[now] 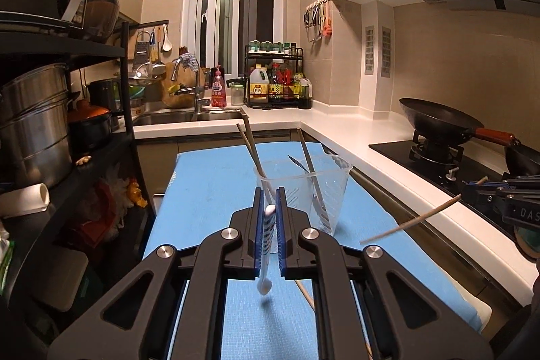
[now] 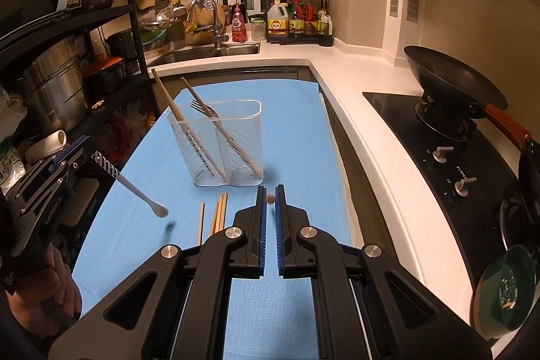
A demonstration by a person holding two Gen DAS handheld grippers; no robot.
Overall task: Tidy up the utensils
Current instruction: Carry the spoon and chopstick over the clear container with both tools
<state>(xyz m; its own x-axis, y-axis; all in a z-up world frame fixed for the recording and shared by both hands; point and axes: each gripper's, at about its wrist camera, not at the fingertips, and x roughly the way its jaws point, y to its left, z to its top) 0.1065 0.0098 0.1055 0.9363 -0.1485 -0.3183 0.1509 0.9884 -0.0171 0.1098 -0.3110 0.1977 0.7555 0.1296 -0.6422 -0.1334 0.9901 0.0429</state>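
Far left of the clear holder (image 2: 219, 142) there's a black shelf rack (image 1: 125, 83) with steel pots (image 1: 33, 120) stacked on it. Next over, the left gripper (image 1: 269, 208) is hanging above the blue mat (image 2: 297, 130), left of the holder and a bit nearer the camera – its fingers are closed tight on a white spoon (image 2: 143, 196) with a blue-striped handle, bowl end pointing down, not touching the mat. On the mat just in front of the holder lie a few loose wooden chopsticks (image 2: 217, 213). The holder itself stands upright on the mat; its left section has chopsticks (image 2: 175, 110) and a fork (image 2: 199, 110) leaning in it, and another chopstick (image 2: 222, 137) leans across the right section. The right gripper (image 2: 269, 198) sits in front of the holder and slightly right, fingers nearly together and pinching a single chopstick (image 1: 411, 221) – in its own camera you only see the round tip. Further right of the holder is the white counter (image 2: 364, 83), then a black wok (image 2: 452, 80) on the stove (image 2: 432, 137)
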